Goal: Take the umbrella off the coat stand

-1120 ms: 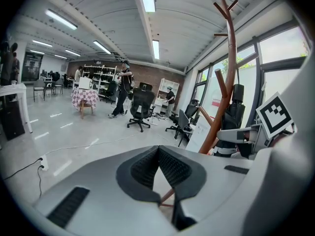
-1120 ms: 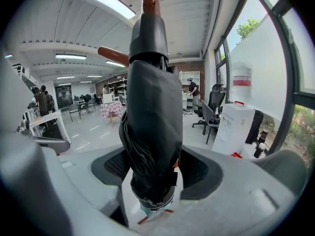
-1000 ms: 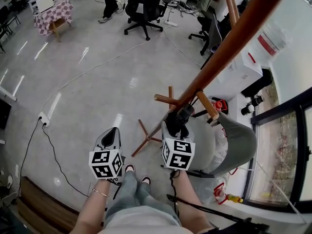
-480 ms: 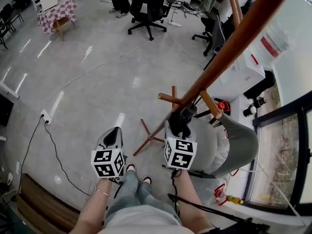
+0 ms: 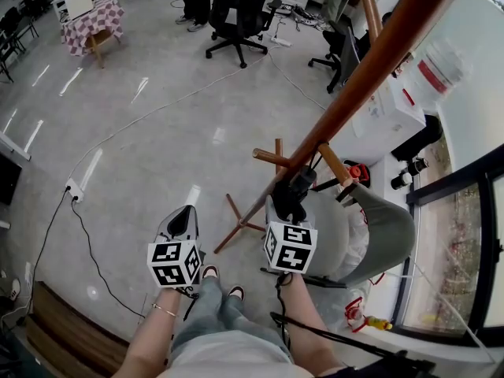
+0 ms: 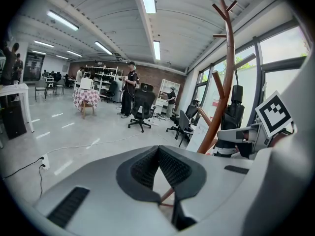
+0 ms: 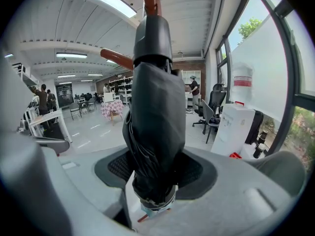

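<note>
A brown wooden coat stand leans across the head view, with pegs low on its pole. A black folded umbrella hangs against the pole just under a peg. My right gripper reaches up to it. In the right gripper view the umbrella fills the gap of my right gripper; the jaws are closing and the fabric touches both pads. My left gripper hangs apart over the floor, left of the stand, shut and empty. In its own view the left gripper has its pads meeting, with the stand at the right.
A grey bin-like container stands right behind the stand's foot. A white water dispenser and a window wall lie to the right. Black office chairs, a checked table, floor cables and standing people are farther off.
Neither gripper has shifted against the stand or the umbrella. Only the head view has drifted slightly.
</note>
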The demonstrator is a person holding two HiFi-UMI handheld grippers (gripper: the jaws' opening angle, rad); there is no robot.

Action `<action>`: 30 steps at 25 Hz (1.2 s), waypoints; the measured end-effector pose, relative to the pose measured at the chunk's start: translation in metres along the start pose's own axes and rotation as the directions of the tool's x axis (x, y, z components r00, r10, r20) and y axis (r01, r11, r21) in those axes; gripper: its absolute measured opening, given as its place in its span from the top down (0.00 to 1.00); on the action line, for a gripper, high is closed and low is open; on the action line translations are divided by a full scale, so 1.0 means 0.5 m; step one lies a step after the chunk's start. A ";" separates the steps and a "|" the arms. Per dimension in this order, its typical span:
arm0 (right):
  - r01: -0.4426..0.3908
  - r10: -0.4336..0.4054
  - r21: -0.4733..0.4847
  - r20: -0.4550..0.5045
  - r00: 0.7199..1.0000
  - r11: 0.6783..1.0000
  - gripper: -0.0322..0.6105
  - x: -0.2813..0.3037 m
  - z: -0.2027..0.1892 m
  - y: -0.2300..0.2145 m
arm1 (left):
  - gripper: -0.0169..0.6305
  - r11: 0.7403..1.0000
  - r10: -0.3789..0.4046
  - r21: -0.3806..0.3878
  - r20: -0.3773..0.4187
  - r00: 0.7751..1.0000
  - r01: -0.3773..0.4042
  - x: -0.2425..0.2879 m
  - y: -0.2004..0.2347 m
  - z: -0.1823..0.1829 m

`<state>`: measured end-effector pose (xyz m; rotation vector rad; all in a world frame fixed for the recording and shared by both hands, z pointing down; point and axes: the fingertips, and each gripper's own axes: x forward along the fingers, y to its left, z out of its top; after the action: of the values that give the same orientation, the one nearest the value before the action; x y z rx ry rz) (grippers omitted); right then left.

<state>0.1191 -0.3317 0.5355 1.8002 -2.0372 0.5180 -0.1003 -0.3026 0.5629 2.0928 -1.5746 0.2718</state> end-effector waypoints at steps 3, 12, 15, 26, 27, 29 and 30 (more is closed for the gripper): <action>0.003 -0.003 0.013 0.012 1.000 1.000 0.60 -0.007 0.003 -0.006 | 0.97 1.000 -0.001 0.004 0.002 1.000 0.001 0.000 -0.003 0.002; 0.011 -0.011 0.007 0.042 0.999 1.000 0.60 -0.042 0.021 -0.008 | 0.97 1.000 -0.022 0.017 0.010 1.000 0.022 -0.009 -0.023 0.008; 0.011 -0.011 -0.001 0.052 0.999 1.000 0.60 -0.054 0.024 -0.006 | 0.97 0.999 -0.032 0.023 0.018 0.999 0.032 -0.011 -0.032 0.012; 0.011 -0.010 -0.013 0.089 0.996 1.000 0.60 -0.109 0.035 -0.004 | 0.97 0.997 -0.060 0.043 0.045 0.997 0.058 -0.035 -0.066 0.019; 0.010 -0.009 -0.014 0.092 0.996 1.000 0.60 -0.114 0.035 -0.004 | 0.97 0.997 -0.064 0.046 0.048 0.997 0.062 -0.037 -0.071 0.020; 0.008 -0.006 -0.015 0.097 0.995 1.000 0.60 -0.125 0.036 -0.004 | 0.97 0.996 -0.073 0.051 0.054 0.996 0.070 -0.041 -0.081 0.022; 0.007 -0.005 -0.015 0.100 0.995 1.000 0.60 -0.131 0.036 -0.003 | 0.97 0.996 -0.078 0.053 0.057 0.995 0.075 -0.043 -0.087 0.024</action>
<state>0.1274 -0.2848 0.4869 1.8567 -2.0948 0.4171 -0.0677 -0.2819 0.5314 2.2133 -1.5319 0.2282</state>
